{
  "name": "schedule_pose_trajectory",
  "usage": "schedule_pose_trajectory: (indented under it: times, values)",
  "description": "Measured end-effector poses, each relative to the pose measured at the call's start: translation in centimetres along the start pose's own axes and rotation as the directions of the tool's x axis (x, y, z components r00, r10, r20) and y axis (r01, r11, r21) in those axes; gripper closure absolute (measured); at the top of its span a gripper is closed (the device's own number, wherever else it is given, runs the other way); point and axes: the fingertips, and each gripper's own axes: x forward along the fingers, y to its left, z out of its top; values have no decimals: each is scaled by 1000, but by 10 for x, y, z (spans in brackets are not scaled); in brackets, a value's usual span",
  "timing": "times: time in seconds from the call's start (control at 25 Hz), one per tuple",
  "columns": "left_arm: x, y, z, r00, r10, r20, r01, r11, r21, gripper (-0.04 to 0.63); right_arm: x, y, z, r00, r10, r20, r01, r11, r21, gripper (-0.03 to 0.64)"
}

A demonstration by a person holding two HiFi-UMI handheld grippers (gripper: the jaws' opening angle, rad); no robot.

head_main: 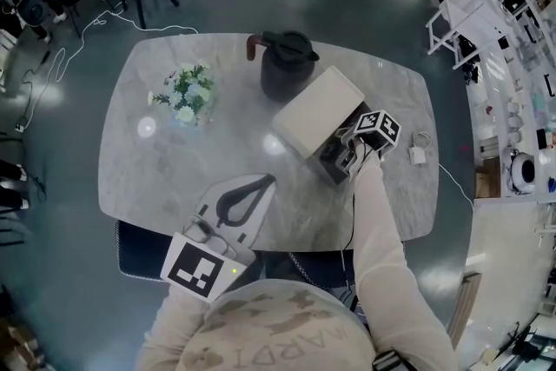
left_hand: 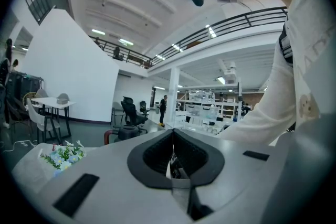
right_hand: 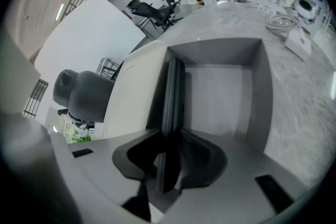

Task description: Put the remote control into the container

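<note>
A slim black remote control (right_hand: 172, 93) stands on edge between the jaws of my right gripper (right_hand: 170, 138), which is shut on it. Its far end reaches into the open grey container (right_hand: 223, 99), along the left wall next to the white lid (right_hand: 134, 93). In the head view the right gripper (head_main: 346, 159) hovers over the container (head_main: 330, 169) at the table's right centre, with the lid (head_main: 317, 110) lying open behind it. My left gripper (head_main: 236, 202) is held at the table's near edge, shut and holding nothing. In the left gripper view the left gripper (left_hand: 172, 157) points level across the room.
A black jug (head_main: 287, 65) stands just behind the lid. A small bunch of flowers (head_main: 187, 93) sits at the left of the marble table (head_main: 174, 169). A white charger with its cable (head_main: 418, 150) lies right of the container. A dark chair seat (head_main: 139, 249) shows below the near edge.
</note>
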Motion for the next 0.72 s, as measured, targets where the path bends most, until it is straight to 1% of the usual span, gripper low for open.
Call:
schedule_pose_trajectory:
  times: [0.12, 0.16, 0.2, 0.28, 0.36, 0.48, 0.52, 0.56, 0.64, 0.72]
  values:
    - [-1, 0, 1, 1000, -5, 7, 5, 1000, 1, 583, -7, 1, 3, 1000, -11, -5, 11, 1000, -29, 497]
    - [-2, 1, 2, 1000, -6, 8, 6, 1000, 1, 583, -8, 0, 4, 1000, -14, -4, 13, 999, -29, 497]
    - [-2, 0, 2, 1000, -7, 10, 7, 1000, 0, 583, -10, 0, 4, 1000, -13, -2, 13, 1000, -20, 511]
    - [-2, -1, 2, 1000, -11, 15, 11, 1000, 2, 583, -10, -3, 4, 1000, -4, 4, 4, 1000, 26, 523]
    - [-3, -2, 2, 1000, -16, 16, 16, 1000, 7, 583, -9, -4, 3, 1000, 25, 17, -27, 995, 95, 528]
    - [-3, -5, 0, 1000, -20, 9, 20, 1000, 8, 583, -5, -2, 2, 995, 89, 46, -97, 972, 215, 531]
    - [-4, -6, -1, 1000, -20, 6, 20, 1000, 9, 583, -4, -3, 2, 994, 94, 47, -103, 968, 229, 531]
    - [-4, -7, -1, 1000, -19, 3, 19, 1000, 10, 583, -4, -4, 2, 996, 85, 41, -92, 971, 220, 531]
    - [-6, -6, -3, 1000, -15, -2, 15, 1000, 4, 583, -4, -8, 2, 999, 42, 15, -44, 987, 158, 531]
    - [-7, -7, -3, 1000, -12, -3, 12, 1000, -3, 583, -5, -11, 1, 1000, 3, -9, -2, 995, 103, 526]
